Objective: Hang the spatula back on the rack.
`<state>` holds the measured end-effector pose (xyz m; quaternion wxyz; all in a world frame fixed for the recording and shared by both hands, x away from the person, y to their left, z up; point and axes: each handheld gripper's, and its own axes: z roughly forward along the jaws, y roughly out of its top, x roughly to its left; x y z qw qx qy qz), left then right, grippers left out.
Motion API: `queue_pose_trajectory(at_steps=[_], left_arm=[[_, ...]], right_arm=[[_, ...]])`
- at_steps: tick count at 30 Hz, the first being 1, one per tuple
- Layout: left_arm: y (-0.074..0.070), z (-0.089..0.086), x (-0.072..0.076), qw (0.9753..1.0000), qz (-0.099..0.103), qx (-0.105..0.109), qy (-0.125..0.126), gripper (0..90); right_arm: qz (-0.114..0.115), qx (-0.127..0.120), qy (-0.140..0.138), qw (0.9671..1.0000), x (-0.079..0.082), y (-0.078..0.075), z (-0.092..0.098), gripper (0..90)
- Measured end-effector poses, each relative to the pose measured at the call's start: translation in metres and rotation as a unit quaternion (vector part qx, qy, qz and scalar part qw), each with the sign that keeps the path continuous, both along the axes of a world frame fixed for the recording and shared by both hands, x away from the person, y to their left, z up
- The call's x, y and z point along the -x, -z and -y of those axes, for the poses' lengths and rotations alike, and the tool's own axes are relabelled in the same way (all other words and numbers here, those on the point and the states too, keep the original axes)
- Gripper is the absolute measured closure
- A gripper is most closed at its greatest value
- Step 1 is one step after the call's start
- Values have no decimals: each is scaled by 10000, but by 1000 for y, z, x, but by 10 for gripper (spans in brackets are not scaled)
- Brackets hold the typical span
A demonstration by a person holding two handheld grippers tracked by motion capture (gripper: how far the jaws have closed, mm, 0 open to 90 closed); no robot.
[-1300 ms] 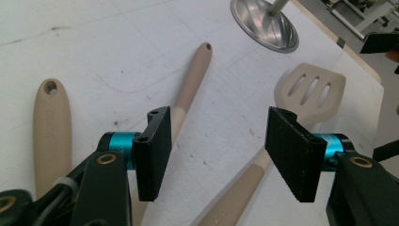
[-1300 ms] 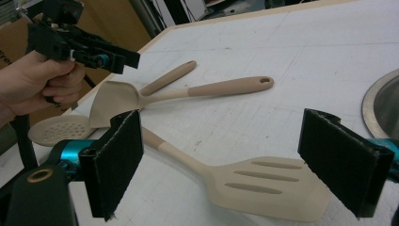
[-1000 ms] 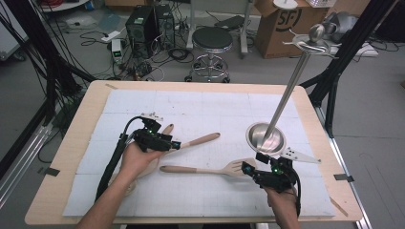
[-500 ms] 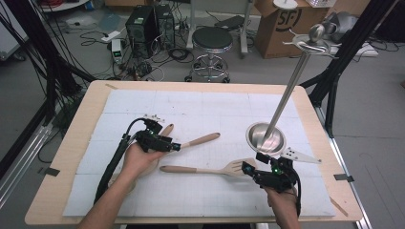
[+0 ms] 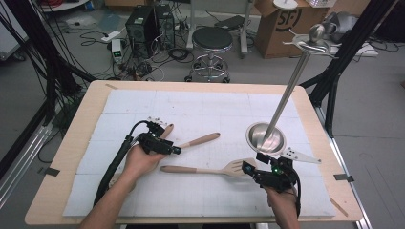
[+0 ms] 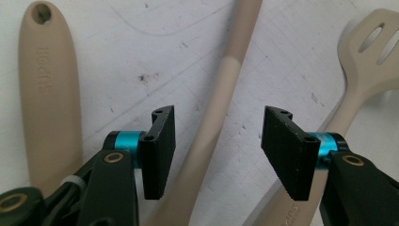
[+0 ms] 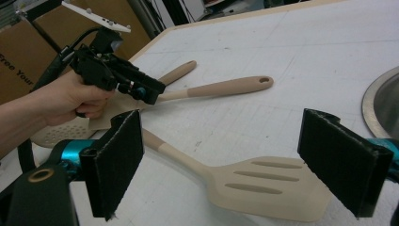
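Two open grippers: left gripper (image 5: 175,150) straddles a light, stiff utensil handle (image 6: 214,122); right gripper (image 5: 246,168) frames the slotted spatula (image 5: 200,169) at nine o'clock.

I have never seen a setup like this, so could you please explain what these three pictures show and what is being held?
A person holds a handheld two-jaw tool in each hand: the left tool and the right tool. One picture looks down from above the table; the other two come from cameras riding on each tool. On the white mat lie a slotted spatula, a skimmer and another beige utensil handle, beside a metal stand. Both tools are open, holding nothing; the left straddles the spatula's handle.
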<state>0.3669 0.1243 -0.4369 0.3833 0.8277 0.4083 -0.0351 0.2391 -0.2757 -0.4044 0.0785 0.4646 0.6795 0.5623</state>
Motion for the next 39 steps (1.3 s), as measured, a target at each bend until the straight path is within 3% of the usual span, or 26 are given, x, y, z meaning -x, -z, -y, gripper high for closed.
queue_pose_trajectory(at_steps=[3, 7, 12, 14, 15, 18, 23, 33, 36, 39], left_arm=[[3, 0, 0, 9999, -67, 17, 86, 485], [5, -2, -2, 9996, -221, 178, 16, 501], [6, -3, -4, 9995, -274, 103, -93, 565], [6, 1, -3, 9995, -194, -258, -65, 586], [6, 4, -1, 9994, -46, -349, -25, 585], [4, 9, 1, 9984, 53, -568, 27, 582], [5, 5, -1, 9989, 10, -475, -47, 643], [2, 7, 1, 9969, 328, -710, 121, 679], [1, 4, 1, 9968, 403, -666, 168, 696], [-3, 0, 1, 9968, 508, -622, 33, 733]], right_arm=[[21, 11, -1, 10000, -1, 0, 0, 142], [-3, 31, -4, 10000, -1, 1, -1, 142], [-29, 18, 15, 10000, -1, 1, -1, 142], [-21, 7, 71, 10000, -1, 2, -1, 142], [-53, -43, 74, 9999, -1, 1, 0, 142], [-35, -60, 102, 9999, -1, 1, 0, 142], [-33, -58, 95, 9999, -1, 1, 0, 142], [-35, -94, 165, 9998, -1, 1, 3, 143], [-43, -96, 188, 9998, -1, 1, 3, 144], [-47, -109, 200, 9997, -1, 1, 4, 145]])
